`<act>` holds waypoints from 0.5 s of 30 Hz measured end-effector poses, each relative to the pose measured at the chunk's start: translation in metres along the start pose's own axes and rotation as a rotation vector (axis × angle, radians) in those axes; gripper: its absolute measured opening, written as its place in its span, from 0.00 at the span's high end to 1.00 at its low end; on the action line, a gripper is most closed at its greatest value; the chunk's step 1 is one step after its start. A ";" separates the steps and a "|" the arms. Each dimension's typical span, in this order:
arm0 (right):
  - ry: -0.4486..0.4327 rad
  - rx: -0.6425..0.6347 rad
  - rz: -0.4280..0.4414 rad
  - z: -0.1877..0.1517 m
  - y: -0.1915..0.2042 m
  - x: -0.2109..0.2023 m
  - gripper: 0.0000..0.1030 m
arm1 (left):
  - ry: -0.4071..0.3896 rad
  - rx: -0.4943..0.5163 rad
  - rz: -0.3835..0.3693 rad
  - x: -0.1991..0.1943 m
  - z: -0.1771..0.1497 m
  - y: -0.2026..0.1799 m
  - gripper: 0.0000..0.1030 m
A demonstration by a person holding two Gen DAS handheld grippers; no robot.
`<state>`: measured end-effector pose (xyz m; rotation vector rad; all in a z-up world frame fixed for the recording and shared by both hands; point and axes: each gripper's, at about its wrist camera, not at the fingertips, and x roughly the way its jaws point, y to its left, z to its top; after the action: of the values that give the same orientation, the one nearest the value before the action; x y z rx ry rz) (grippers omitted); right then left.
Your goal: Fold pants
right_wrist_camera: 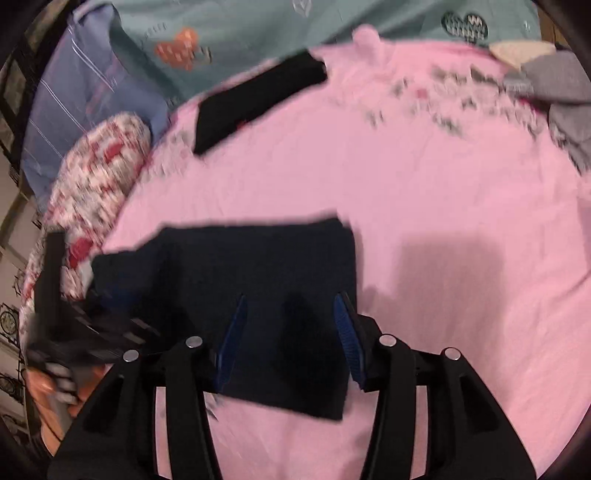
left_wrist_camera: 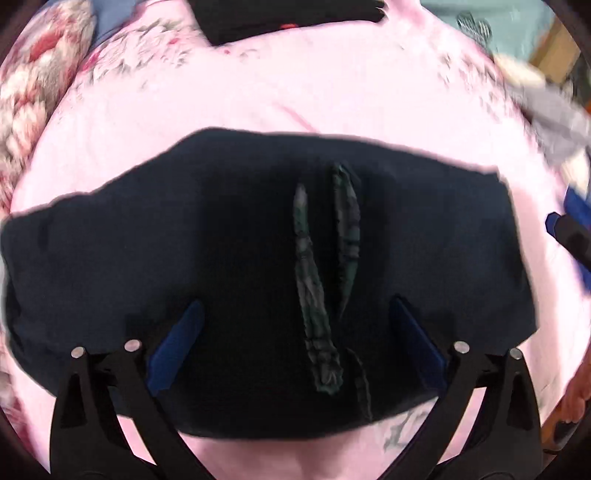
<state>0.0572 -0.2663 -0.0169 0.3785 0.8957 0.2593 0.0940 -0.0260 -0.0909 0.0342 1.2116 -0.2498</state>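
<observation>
Dark navy pants [left_wrist_camera: 155,254] lie folded into a wide rectangle on the pink bedsheet [left_wrist_camera: 258,92]. Two patterned green drawstrings [left_wrist_camera: 310,266] lie on top near the middle. My left gripper [left_wrist_camera: 295,310] is open just above the pants, its blue pads to either side of the strings, holding nothing. In the right wrist view the same pants [right_wrist_camera: 240,266] lie below my right gripper [right_wrist_camera: 291,306], which is open over their right part and holds nothing. The left gripper's black body [right_wrist_camera: 66,325] shows at the pants' left edge.
A second black folded garment [right_wrist_camera: 258,96] lies farther up the bed; it also shows in the left wrist view [left_wrist_camera: 280,14]. A floral pillow [right_wrist_camera: 92,177] lies at the left, grey clothing [right_wrist_camera: 554,85] at the right, a teal blanket [right_wrist_camera: 258,29] behind.
</observation>
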 end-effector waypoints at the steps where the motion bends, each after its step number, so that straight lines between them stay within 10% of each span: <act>1: -0.001 0.013 0.043 0.006 -0.003 0.007 0.51 | 0.000 0.001 -0.004 -0.002 0.001 0.001 0.02; 5: 0.141 0.115 0.099 0.019 -0.028 0.069 0.52 | 0.036 -0.018 -0.030 -0.007 0.002 0.015 0.02; 10: -0.023 0.132 -0.094 0.027 -0.023 0.036 0.46 | -0.078 -0.122 -0.035 -0.059 -0.003 0.079 0.02; 15: -0.030 0.053 0.011 0.008 -0.009 0.017 0.36 | -0.148 -0.341 0.075 -0.102 -0.032 0.171 0.02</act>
<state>0.0746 -0.2698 -0.0284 0.4354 0.8722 0.2397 0.0664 0.1634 -0.0259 -0.2312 1.0891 0.0223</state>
